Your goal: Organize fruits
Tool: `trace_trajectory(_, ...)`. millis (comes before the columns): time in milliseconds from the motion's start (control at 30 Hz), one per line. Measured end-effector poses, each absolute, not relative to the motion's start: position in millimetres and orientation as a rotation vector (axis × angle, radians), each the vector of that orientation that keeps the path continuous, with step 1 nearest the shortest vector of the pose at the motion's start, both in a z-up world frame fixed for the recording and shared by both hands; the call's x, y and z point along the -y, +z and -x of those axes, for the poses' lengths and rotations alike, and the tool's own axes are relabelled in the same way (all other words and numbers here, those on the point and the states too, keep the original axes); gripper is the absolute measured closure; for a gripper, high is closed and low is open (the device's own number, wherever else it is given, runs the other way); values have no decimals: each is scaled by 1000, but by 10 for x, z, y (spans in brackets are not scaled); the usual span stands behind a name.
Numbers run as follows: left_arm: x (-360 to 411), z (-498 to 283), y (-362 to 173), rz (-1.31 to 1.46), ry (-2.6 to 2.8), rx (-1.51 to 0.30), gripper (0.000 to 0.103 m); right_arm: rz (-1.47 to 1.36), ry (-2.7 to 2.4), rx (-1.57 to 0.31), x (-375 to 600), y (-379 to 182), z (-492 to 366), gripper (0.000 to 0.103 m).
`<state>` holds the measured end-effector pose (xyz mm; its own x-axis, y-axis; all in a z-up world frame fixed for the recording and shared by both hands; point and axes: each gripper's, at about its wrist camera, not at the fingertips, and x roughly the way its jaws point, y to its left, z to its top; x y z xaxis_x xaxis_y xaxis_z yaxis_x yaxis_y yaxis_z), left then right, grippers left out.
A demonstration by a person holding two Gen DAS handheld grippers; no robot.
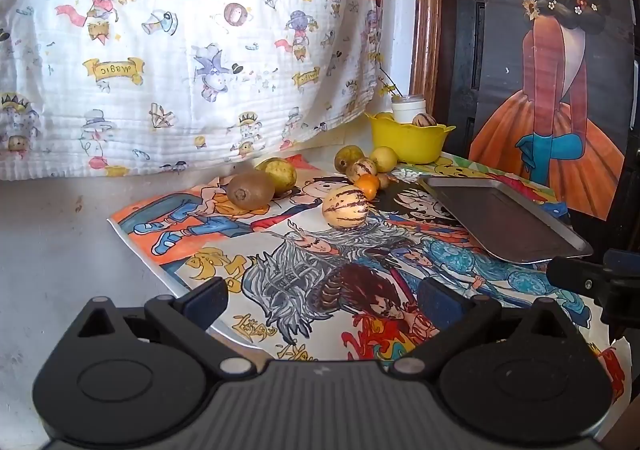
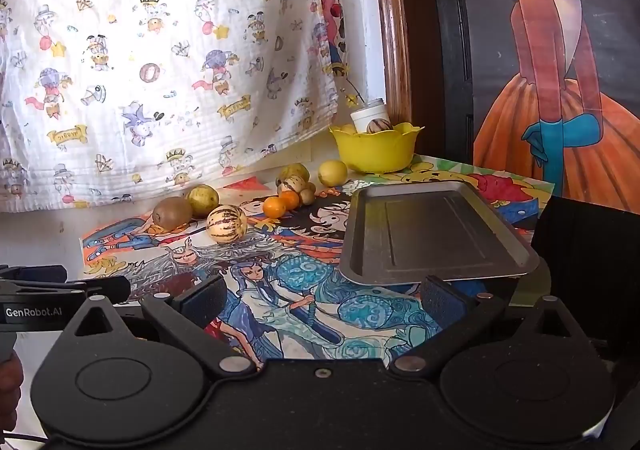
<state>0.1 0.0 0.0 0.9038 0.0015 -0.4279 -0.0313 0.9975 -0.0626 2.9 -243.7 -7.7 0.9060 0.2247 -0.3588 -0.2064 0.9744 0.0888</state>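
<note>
Fruits (image 1: 345, 206) loose on cartoon mat (image 1: 304, 262), printed cloth (image 1: 180, 50) behind, both tongs (image 1: 322, 300) (image 2: 322, 300) wide, empty

Gripper body brand: "GenRobot.AI" in white letters on the black side of the left gripper (image 2: 34, 312), seen at the left edge of the right wrist view.
Cloth banner word: "magic" on yellow ribbon banners printed across the white patterned cloth (image 1: 113, 69); it reads mirrored in both views.
Poster mat lettering: yellow and black hand-drawn characters on the cartoon mat (image 1: 218, 264), too stylised to read.
</note>
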Motion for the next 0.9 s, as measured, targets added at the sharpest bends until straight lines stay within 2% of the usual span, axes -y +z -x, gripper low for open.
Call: trace_trajectory(900, 1, -2, 2, 66, 16, -445, 0, -43, 223, -383, 2438, -81, -37, 0)
